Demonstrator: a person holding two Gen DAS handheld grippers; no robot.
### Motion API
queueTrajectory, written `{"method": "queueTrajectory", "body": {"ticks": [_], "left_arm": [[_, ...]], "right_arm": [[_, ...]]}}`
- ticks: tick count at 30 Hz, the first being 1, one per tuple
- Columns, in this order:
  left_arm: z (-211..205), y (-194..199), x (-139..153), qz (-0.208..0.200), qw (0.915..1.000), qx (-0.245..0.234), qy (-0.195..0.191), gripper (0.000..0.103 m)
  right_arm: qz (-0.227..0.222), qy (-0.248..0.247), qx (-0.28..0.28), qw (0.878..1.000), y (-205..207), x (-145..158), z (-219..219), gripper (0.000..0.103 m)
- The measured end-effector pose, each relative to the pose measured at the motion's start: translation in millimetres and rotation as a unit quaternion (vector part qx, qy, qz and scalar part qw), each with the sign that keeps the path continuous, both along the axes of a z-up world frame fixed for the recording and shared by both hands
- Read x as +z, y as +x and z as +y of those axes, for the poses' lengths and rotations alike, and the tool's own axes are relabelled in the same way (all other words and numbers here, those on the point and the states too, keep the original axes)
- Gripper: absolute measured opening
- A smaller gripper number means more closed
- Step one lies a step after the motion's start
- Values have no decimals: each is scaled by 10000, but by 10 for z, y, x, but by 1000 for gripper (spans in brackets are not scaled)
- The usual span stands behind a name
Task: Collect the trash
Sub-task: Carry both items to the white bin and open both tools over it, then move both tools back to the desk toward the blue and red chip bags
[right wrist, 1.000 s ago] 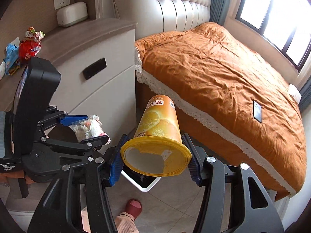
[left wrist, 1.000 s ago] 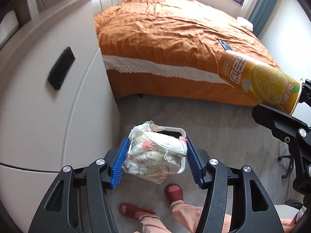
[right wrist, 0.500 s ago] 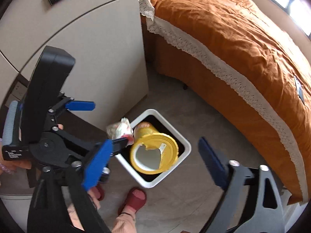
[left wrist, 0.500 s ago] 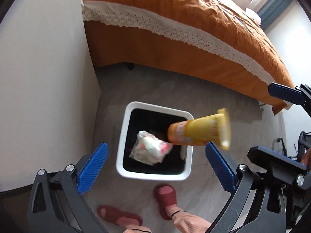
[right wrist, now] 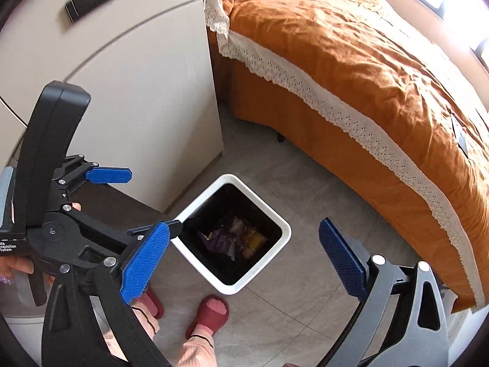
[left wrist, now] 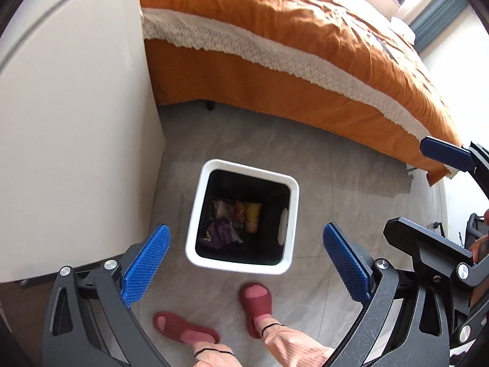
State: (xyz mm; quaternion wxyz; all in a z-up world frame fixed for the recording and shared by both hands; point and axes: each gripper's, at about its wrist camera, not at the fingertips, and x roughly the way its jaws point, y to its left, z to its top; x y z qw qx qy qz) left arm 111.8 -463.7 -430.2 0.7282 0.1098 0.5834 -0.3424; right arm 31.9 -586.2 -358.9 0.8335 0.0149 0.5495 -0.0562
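Observation:
A white square trash bin (left wrist: 292,214) with a dark inside stands on the grey floor; it also shows in the right wrist view (right wrist: 276,223). Inside lie an orange-yellow can (left wrist: 253,216), a crumpled white wrapper (left wrist: 220,208) and a purple wrapper (left wrist: 218,232); the trash shows in the right wrist view too (right wrist: 235,238). My left gripper (left wrist: 244,263) is open and empty above the bin. My right gripper (right wrist: 241,263) is open and empty above the bin, right of the left gripper.
A white cabinet (left wrist: 70,116) stands left of the bin. A bed with an orange cover (left wrist: 299,46) lies behind it. The person's feet in red slippers (left wrist: 255,301) stand just in front of the bin.
Both grippers tilted down over the bin and opened. The can and the crumpled wrapper dropped out of them and now lie inside the bin.

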Motion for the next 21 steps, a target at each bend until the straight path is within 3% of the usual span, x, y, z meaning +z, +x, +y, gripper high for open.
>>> {"method": "queueTrajectory", "body": {"ticks": [13, 21], "left_arm": [[375, -100, 1652, -954, 9928, 652, -313, 98], [760, -170, 2417, -1657, 9780, 1220, -349, 98]], "right_arm": [[-1158, -57, -8, 9933, -217, 1568, 251, 98], [-1577, 40, 264, 9871, -152, 2089, 450, 98]]}}
